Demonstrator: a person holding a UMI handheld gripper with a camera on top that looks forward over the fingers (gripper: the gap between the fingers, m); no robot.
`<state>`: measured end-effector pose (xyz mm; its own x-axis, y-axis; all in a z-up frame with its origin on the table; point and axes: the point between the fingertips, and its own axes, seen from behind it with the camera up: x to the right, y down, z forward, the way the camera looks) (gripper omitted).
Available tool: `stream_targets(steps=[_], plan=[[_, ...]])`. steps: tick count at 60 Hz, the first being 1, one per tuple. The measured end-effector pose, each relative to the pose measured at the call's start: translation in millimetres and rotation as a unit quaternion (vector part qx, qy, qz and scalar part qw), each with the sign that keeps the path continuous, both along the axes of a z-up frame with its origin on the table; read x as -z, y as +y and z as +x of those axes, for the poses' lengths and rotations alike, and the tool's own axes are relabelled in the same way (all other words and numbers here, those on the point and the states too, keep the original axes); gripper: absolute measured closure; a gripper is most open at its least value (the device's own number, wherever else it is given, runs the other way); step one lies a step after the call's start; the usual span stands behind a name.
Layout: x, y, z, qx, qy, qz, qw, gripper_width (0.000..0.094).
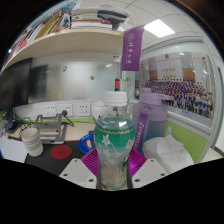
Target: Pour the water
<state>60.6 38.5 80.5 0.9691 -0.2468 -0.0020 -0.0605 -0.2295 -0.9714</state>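
A clear plastic water bottle point(115, 145) with a white cap and a green label stands upright between the jaws of the gripper point(114, 172), whose two white fingers point(78, 171) rise at either side of it with their pink-purple pads point(91, 160) turned inward against the bottle's lower body. The jaws look narrow and closed on the bottle, both pads seeming to touch its sides, and the bottle's base is hidden below the fingers, so whether it rests on anything cannot be told. The bottle appears largely full of clear water. Beyond it lies a pale worktop point(20, 150) carrying several things: a red round lid-like object point(62, 152) to the left, a stack of small white dishes point(34, 142) further left, and a blue ring-shaped item point(87, 140) just behind the bottle. To the right of the bottle stands a pale purple pitcher-like container point(153, 112), and near the right finger sits a white rounded object point(168, 152). Behind the worktop a wall holds a row of sockets point(55, 108), above which runs a shelf point(70, 42) bearing books and boxes. A purple hanging banner point(131, 47) shows beside a window point(180, 85) on the right.
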Motion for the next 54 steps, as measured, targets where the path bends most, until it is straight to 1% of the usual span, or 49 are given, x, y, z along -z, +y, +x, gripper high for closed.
stream_targets(steps=[3,10,16,22,27,33,38,41,47,52,54], plan=[[-2,2,0,-0.001,-0.013,-0.002,1.0,0.0609],[-3,1,-10,-0.006,-0.055,-0.017,0.998,0.0609],[-26,-2,-18,-0.012,-0.101,-0.022,0.995,0.061],[-55,5,-42,-0.041,-0.173,-0.03,0.984,0.0611],[-67,18,-63,-0.073,-0.256,-0.06,0.962,0.0612],[-73,39,-91,-0.122,-0.361,-0.098,0.919,0.0609],[-73,58,-111,-0.151,-0.446,-0.126,0.873,0.0614],[-73,70,-123,-0.177,-0.493,-0.128,0.842,0.0613],[-67,90,-139,-0.193,-0.595,-0.156,0.764,0.0612],[-66,103,-151,-0.212,-0.654,-0.165,0.707,0.0614],[-65,105,-154,-0.213,-0.675,-0.172,0.685,0.0613]])
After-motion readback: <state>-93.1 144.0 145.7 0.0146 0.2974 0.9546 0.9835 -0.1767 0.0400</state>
